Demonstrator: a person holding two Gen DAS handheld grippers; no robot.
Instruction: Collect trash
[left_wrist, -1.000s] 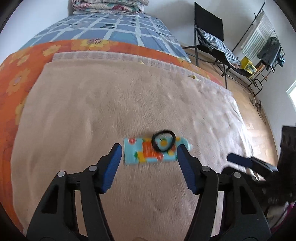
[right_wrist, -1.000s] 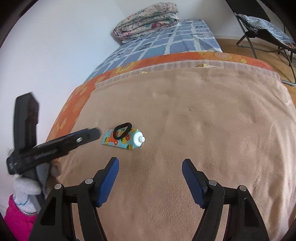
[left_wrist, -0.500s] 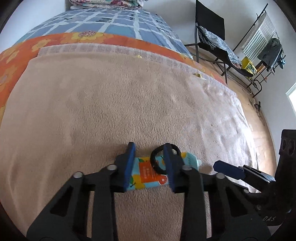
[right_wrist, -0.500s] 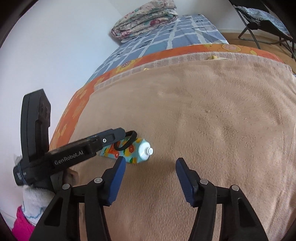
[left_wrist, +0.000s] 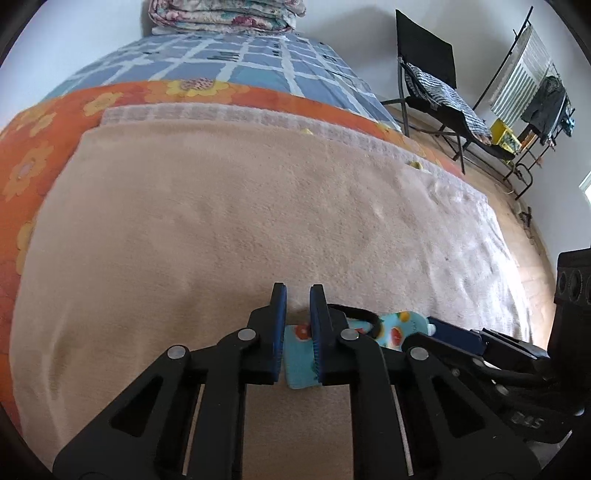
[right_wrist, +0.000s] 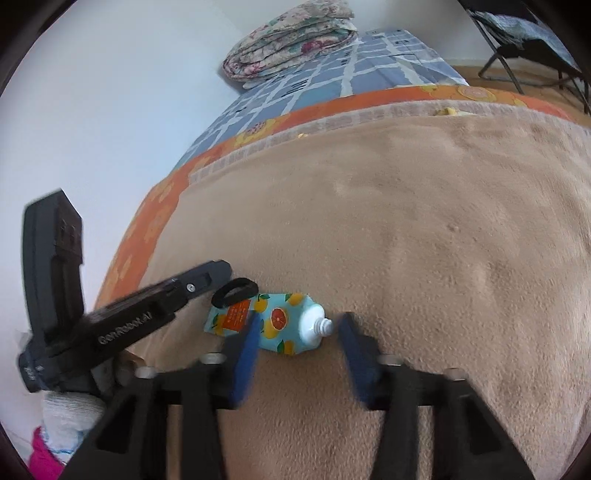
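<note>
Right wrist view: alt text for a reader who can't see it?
The right gripper, jaws closing, straddles the nozzle end of a fruit-print tube lying on a beige blanket. The left gripper reaches toward a black hair tie on the tube's flat end.

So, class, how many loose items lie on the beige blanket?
2. A fruit-print tube lies near the front of the beige blanket; a black ring rests at the tube's flat end. More may be hidden from view.

Both wrist views close, angled down over beige blanket (left_wrist: 258, 221), sharing the tube (right_wrist: 280, 325)
</note>
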